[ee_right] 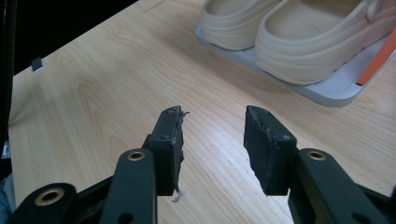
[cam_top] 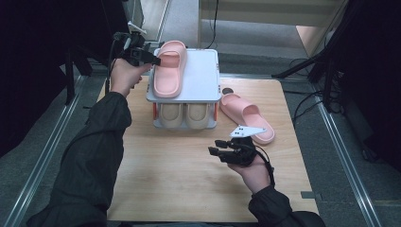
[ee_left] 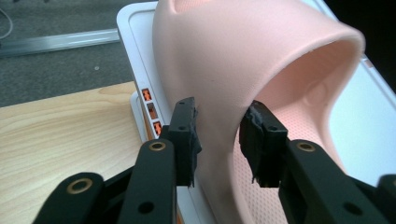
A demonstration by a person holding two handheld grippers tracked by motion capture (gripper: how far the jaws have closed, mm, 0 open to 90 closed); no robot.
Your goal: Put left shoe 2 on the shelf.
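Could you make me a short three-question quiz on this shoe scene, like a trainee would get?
1. True or false: the pink slipper at the left gripper lies on the rack's top shelf.
2. What sits on the lower shelf? A) beige shoes B) a box C) pink slippers
3. Where does the second pink slipper lie?

Key:
1. True; its strap stands between that gripper's jaws.
2. A, the beige shoes.
3. On the table, right of the rack, just beyond the right gripper, whose jaws are apart with nothing between them.
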